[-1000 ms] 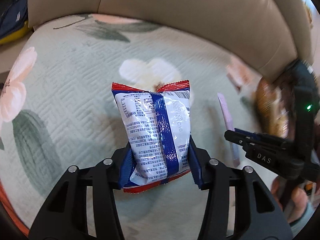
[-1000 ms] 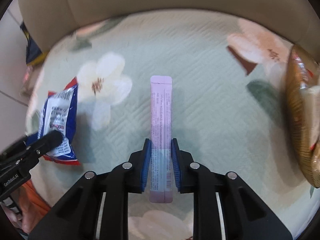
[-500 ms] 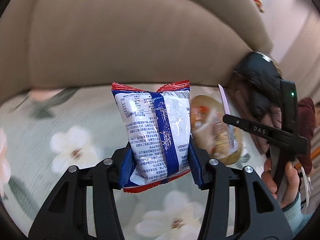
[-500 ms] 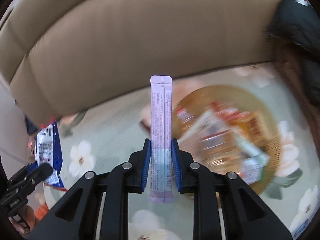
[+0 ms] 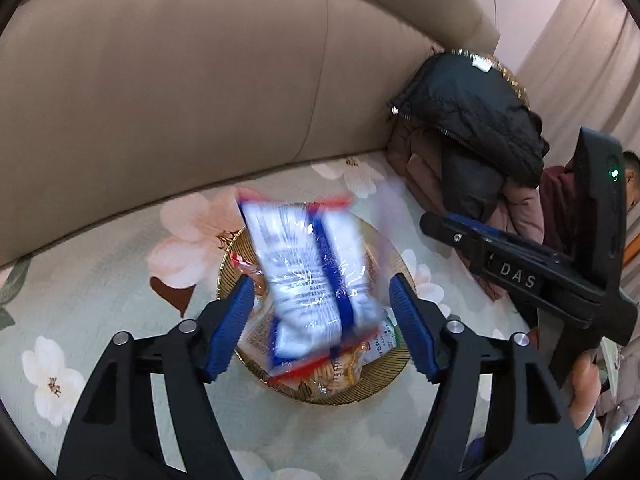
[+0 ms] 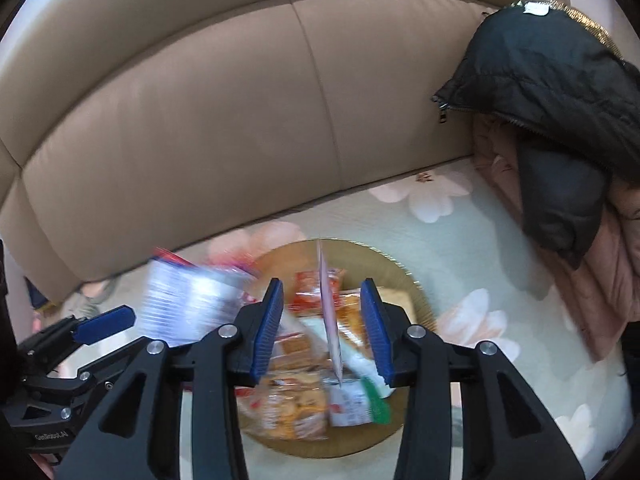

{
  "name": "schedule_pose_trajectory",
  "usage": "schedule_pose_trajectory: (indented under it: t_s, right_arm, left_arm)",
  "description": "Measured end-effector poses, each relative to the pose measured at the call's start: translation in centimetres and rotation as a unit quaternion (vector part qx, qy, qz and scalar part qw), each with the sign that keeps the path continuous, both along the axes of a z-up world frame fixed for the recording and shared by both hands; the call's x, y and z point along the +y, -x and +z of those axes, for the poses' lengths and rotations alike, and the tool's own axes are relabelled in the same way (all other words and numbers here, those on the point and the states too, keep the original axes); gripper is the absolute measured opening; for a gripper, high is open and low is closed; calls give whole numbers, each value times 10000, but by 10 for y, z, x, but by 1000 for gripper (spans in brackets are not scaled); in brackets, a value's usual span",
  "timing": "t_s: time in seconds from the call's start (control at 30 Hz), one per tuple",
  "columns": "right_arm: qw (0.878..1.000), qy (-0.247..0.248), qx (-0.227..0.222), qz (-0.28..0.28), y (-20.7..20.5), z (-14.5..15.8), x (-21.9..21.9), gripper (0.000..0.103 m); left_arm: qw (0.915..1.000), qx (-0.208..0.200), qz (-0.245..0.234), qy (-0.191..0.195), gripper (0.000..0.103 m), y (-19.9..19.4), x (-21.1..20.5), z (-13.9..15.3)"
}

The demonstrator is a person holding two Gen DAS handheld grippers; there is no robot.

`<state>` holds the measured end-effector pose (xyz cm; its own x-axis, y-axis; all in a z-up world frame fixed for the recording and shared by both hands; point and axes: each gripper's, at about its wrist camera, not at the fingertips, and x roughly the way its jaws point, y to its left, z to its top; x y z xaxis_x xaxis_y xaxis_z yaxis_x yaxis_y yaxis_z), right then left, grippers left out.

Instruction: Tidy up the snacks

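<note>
- The left gripper hangs over the gold plate, its blue-padded jaws spread wide. The blue-and-white snack bag shows between them, blurred, and neither pad looks to be touching it, so I judge it loose and dropping. Its long axis runs away from the camera, red-sealed top edge toward the sofa's back cushion.
- That bag lies straight ahead of the left jaws and above the plate's left half, over the packets already there.
- The plate sits on the floral seat cover, near the back edge of the seat and short of the dark jacket piled at the right end.
- The right gripper is also parted wide, over the plate's middle. The thin pink stick pack stands edge-on between the pads, clear of both as far as I can tell, long axis pointing forward and slightly tilted.
- Judgement: both items have only to fall. The right gripper is nearer the plate's centre.
</note>
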<state>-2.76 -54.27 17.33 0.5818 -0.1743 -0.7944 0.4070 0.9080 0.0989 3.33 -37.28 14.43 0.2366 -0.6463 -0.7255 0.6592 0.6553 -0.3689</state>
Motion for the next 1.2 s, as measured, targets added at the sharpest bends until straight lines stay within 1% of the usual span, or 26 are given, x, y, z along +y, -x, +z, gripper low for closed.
schedule_pose_trajectory:
  t_s: [0.07, 0.17, 0.23, 0.3, 0.37, 0.43, 0.5, 0.57, 0.6, 0.63, 0.7, 0.77, 0.83, 0.87, 0.9, 0.93, 0.97, 1.0, 1.03, 1.07, 1.1, 1.13, 1.2]
  right_arm:
    - [10000, -26, 69, -31, 1, -9, 2, 40]
    - [9988, -440, 226, -39, 0, -32, 2, 40]
    - [9978, -589, 288, -21, -2, -40, 8, 40]
    - [9977, -610, 289, 52, -5, -42, 18, 40]
    - [9975, -639, 236, 191, -11, -37, 33, 40]
    - [9971, -638, 147, 389, -20, -30, 52, 46]
    - [9962, -614, 54, 611, -26, -22, 79, 51]
    - [9944, -658, 6, 832, -31, -21, 105, 58]
    - [9930, -680, 16, 965, -34, -22, 120, 64]
    - [9911, -694, 50, 1131, -36, -27, 143, 74]
    - [9855, -703, 181, 1533, -41, -41, 185, 88]
    - [9822, -600, 303, 1754, -43, -53, 217, 88]
    - [9803, -419, 410, 1885, -42, -66, 250, 89]
    - [9804, -345, 463, 1882, -42, -73, 261, 90]
    - [9808, -291, 494, 1864, -41, -80, 271, 92]
    - [9814, -232, 499, 1837, -39, -88, 284, 94]
    - [9826, -86, 525, 1777, -37, -96, 295, 94]
    - [9829, 97, 548, 1758, -35, -102, 306, 94]
    - [9825, 231, 553, 1765, -33, -106, 313, 95]
    - [9819, 379, 553, 1772, -29, -110, 322, 95]
    - [9818, 498, 547, 1751, -25, -114, 329, 97]
    - [9824, 518, 553, 1710, -23, -118, 331, 98]
    - [9851, 447, 602, 1549, -18, -124, 334, 98]
  left_arm:
    - [9999, 3, 16, -125, 69, 0, 5, -12]
    - [9989, 193, 251, -351, 69, -5, 31, -36]
    - [9978, 263, 427, -437, 69, -9, 50, -46]
    - [9966, 269, 600, -492, 69, -14, 67, -50]
    - [9957, 220, 742, -508, 69, -16, 81, -49]
    - [9954, 72, 817, -491, 69, -14, 93, -42]
    - [9948, -218, 851, -511, 70, -5, 108, -32]
    - [9920, -533, 969, -602, 76, 5, 130, -25]
    - [9895, -659, 1097, -668, 81, 10, 142, -24]
    - [9866, -754, 1255, -720, 83, 13, 156, -24]
    - [9804, -785, 1593, -851, 83, 18, 185, -29]
    - [9719, -727, 1995, -1018, 83, 21, 217, -40]
    - [9596, -650, 2464, -1191, 83, 23, 251, -54]
    - [9549, -611, 2627, -1239, 83, 23, 262, -59]
    - [9477, -570, 2838, -1347, 83, 23, 278, -67]
    - [9435, -578, 2932, -1434, 83, 24, 285, -71]
    - [9369, -622, 3082, -1527, 83, 26, 295, -78]
    - [9321, -647, 3191, -1584, 84, 29, 303, -83]
    - [9285, -638, 3278, -1621, 85, 32, 311, -89]
    - [9260, -542, 3367, -1621, 87, 36, 321, -99]
    - [9247, -478, 3413, -1620, 88, 38, 325, -104]
    - [9235, -383, 3440, -1654, 89, 39, 331, -113]
    - [9226, -322, 3404, -1785, 89, 37, 337, -121]
